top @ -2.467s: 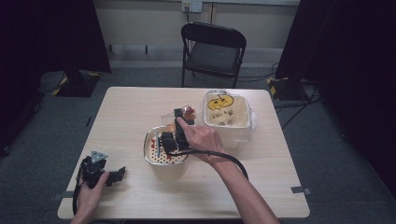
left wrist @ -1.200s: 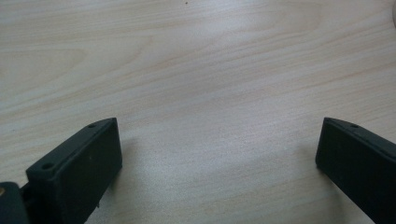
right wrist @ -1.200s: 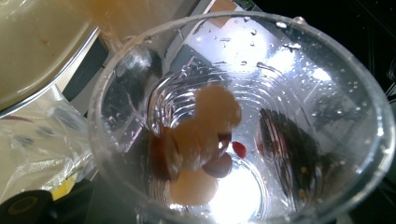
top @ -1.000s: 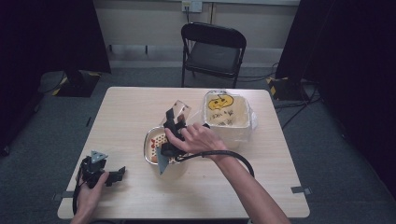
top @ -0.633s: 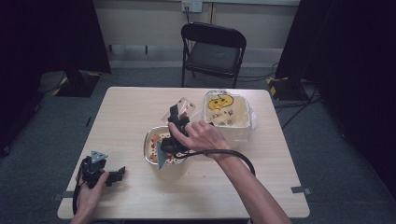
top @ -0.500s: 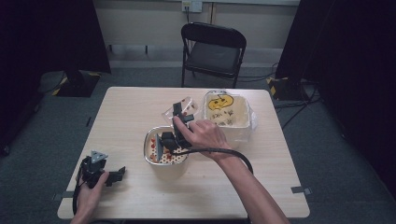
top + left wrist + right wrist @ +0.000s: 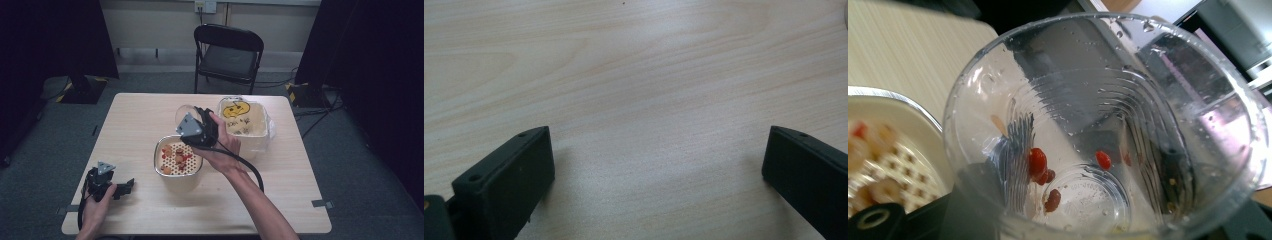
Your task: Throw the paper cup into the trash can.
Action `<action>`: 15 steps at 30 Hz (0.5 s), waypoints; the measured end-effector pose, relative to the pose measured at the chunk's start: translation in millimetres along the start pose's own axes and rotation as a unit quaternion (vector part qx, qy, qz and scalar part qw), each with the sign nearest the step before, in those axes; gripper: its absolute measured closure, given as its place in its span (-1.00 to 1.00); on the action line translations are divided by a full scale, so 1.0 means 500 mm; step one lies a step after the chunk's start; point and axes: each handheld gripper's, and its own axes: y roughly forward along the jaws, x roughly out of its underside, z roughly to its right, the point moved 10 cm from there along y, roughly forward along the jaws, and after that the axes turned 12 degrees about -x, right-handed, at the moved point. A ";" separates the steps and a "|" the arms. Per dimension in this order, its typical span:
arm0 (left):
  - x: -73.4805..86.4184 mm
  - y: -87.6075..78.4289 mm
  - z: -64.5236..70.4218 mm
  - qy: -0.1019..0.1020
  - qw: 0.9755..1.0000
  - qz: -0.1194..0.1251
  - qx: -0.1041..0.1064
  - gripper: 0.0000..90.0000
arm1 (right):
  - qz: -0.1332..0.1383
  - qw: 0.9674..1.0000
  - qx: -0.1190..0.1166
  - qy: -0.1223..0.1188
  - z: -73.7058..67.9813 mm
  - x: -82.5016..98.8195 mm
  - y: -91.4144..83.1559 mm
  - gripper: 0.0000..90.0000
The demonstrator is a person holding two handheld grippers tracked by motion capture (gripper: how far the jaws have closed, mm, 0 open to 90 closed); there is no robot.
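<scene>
Cup, clear plastic, sits clenched in the right claw; left claw gapes released.

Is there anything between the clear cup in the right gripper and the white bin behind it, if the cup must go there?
Nothing visible blocks it. The right gripper holds the clear cup above the strainer bowl; the white bin stands open just beside it.
</scene>
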 end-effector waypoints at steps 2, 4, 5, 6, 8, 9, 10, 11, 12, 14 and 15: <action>0.000 0.000 0.000 0.000 1.000 0.000 0.000 -1.00 | 0.011 0.999 -0.012 0.029 0.001 0.000 -0.002 0.03; 0.000 0.000 0.000 0.000 1.000 0.000 0.000 -1.00 | 0.031 0.997 -0.030 0.063 0.005 0.000 -0.005 0.03; 0.000 0.000 0.000 0.000 1.000 0.000 0.000 -1.00 | 0.040 0.995 -0.044 0.081 0.005 -0.001 -0.005 0.03; 0.000 0.000 0.000 0.000 1.000 0.000 0.000 -1.00 | 0.059 0.991 -0.064 0.104 0.006 -0.004 -0.007 0.03; 0.000 0.000 0.000 0.000 1.000 0.000 0.000 -1.00 | 0.070 0.987 -0.076 0.120 0.006 -0.006 -0.008 0.03; 0.000 0.000 0.000 0.000 1.000 0.000 0.000 -1.00 | 0.079 0.985 -0.080 0.131 0.008 -0.008 -0.010 0.03; 0.000 0.000 0.000 0.000 1.000 0.000 0.000 -1.00 | 0.090 0.983 -0.083 0.140 0.010 -0.011 -0.013 0.03; 0.000 0.000 0.000 0.000 1.000 0.000 0.000 -1.00 | 0.101 0.979 -0.091 0.151 0.011 -0.014 -0.014 0.03; 0.000 0.000 0.000 0.000 1.000 0.000 0.000 -1.00 | 0.111 0.975 -0.098 0.162 0.011 -0.018 -0.016 0.03; 0.000 0.000 0.000 0.000 1.000 0.000 0.000 -1.00 | 0.122 0.973 -0.099 0.169 0.014 -0.022 -0.017 0.03; 0.000 0.000 0.000 0.000 1.000 0.000 0.000 -1.00 | 0.125 0.971 -0.101 0.177 0.015 -0.024 -0.016 0.03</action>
